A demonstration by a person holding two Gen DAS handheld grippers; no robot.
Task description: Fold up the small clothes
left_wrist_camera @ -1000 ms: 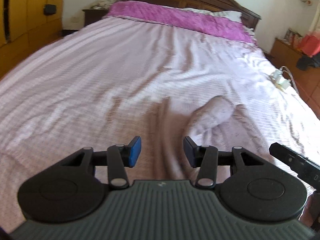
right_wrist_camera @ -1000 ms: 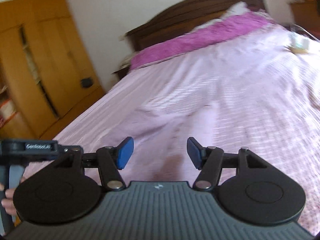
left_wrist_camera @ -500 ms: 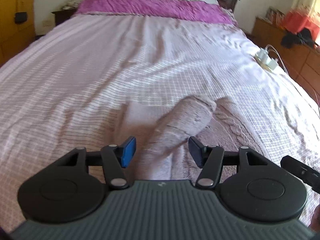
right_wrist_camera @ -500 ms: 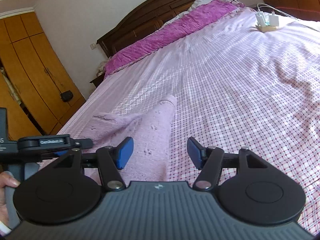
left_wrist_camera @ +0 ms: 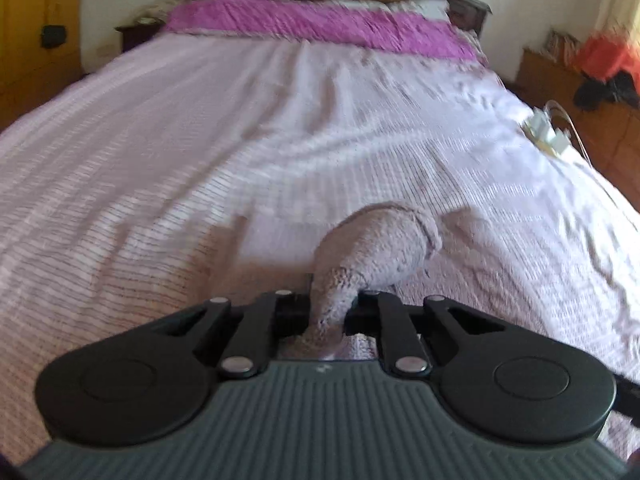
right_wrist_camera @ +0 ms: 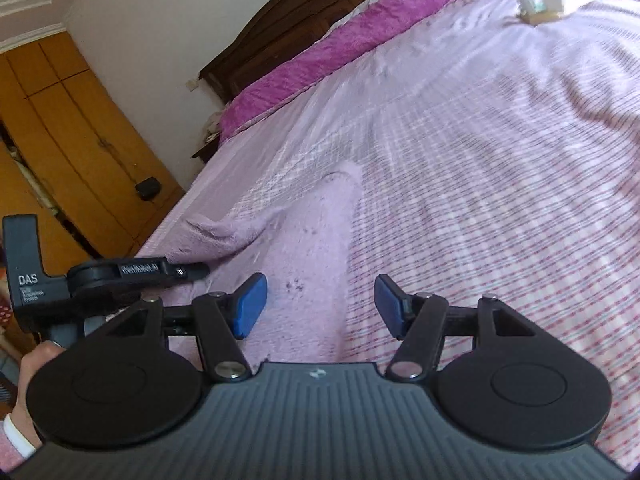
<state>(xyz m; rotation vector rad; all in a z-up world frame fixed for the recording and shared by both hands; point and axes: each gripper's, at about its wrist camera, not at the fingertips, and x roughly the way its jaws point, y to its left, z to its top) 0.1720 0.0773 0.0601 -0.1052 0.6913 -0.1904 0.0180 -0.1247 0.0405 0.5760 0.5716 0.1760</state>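
Knitwear, a small lilac sweater (left_wrist_camera: 372,252), lies on the checked bedspread (left_wrist_camera: 200,152) of the bed, one bunched part pinched between the closed fingers of the left hand-held gripper (left_wrist_camera: 328,314). Seen from the right wrist, the right hand-held gripper (right_wrist_camera: 318,306) hovers over the sweater (right_wrist_camera: 304,240) with its blue pads (right_wrist_camera: 250,306) spread apart, gripping nothing.

Bedspread (left_wrist_camera: 200,160) open ahead; charger (left_wrist_camera: 546,136) at right edge.

The left gripper (left_wrist_camera: 328,314), open half a second ago, is now being clamped on the lilac knit garment (left_wrist_camera: 376,252), whose fold is being bunched up just ahead of it.
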